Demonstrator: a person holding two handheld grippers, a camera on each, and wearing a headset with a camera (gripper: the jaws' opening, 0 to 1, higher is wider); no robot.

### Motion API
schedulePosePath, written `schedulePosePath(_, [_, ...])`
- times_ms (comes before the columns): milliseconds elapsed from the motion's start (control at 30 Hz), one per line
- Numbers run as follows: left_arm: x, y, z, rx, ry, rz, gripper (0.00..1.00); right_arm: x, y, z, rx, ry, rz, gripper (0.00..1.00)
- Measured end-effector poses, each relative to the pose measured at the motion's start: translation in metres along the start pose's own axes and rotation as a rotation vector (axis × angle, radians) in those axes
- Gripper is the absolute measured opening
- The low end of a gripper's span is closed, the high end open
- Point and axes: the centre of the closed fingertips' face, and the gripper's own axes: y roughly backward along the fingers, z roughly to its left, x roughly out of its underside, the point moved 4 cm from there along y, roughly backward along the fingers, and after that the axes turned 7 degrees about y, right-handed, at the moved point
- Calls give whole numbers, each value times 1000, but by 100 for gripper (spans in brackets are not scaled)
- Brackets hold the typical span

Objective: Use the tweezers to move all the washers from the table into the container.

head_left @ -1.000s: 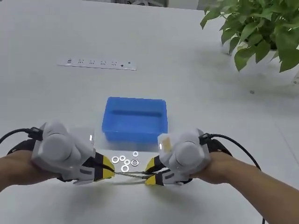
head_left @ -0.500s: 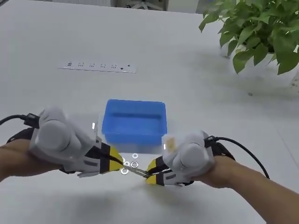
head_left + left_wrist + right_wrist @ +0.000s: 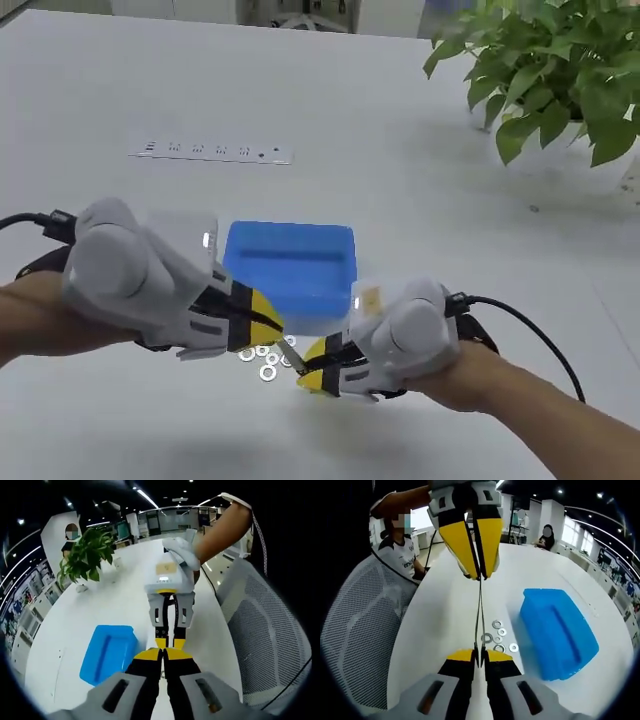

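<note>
There is a big white table with a leafy green plant at its far right corner. A blue container sits in the middle of the table, open at the top. Just in front of it a person holds two grippers that point at each other. The left gripper is squeezed tight on one end of the tweezers. The right gripper is squeezed tight on the other end. So the thin tweezers stretch between them, up off the table. A long white power strip lies far back, well apart from the container. The little shiny washers lie in a bunch on the table, near the front side of the container and beside the tweezers. I think there are six, but they are tiny and hard to count.
</note>
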Motion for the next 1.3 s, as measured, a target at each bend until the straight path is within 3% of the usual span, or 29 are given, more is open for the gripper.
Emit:
schedulePosePath(433, [-3, -6, -10, 52, -11, -18, 5, -6, -13, 11, -16, -2, -13, 9])
schedulePosePath(700, [3, -14, -15, 92, -11, -15, 6, -2, -15, 16, -28, 10, -8, 9])
schedulePosePath(833, [9, -19, -16, 98, -21, 8, 6, -1, -15, 16, -27, 9, -12, 9])
schedulePosePath(1300, [8, -13, -12, 83, -20, -6, 6, -6, -15, 11, -4, 19, -28, 11])
